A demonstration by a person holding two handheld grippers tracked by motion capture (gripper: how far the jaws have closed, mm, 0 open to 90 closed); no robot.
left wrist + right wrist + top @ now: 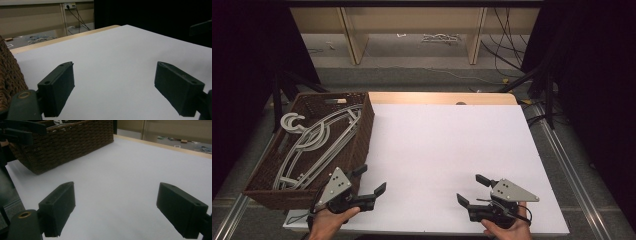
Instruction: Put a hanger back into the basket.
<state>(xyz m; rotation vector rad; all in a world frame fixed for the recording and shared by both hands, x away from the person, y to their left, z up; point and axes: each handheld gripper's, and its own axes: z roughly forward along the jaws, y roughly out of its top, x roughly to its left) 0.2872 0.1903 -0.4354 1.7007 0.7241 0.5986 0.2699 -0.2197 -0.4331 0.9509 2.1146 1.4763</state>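
Nearest us, our left gripper [372,180] hovers low over the white table sheet [447,150] with its jaws spread wide and nothing between them; our right gripper [473,189] does the same at the near right, equally wide and equally empty. Just beside the left gripper stands the brown wicker basket [362,135], set at the table's left edge, and in it lie the grey plastic clothes hangers [314,145], stacked in a loose pile with their hooks toward the far end.

We judge the work ahead is lifting a hanger out, and the trouble lies in that pile. The hangers overlap and their hooks sit together, so if we pull one, a neighbour may come with it and drop. The thin curved bars may also slip from wide jaws. The basket's near corner appears to overhang the sheet's edge, so a sideways tug could tip or slide it. Our left gripper may also knock the basket wall on the way in.
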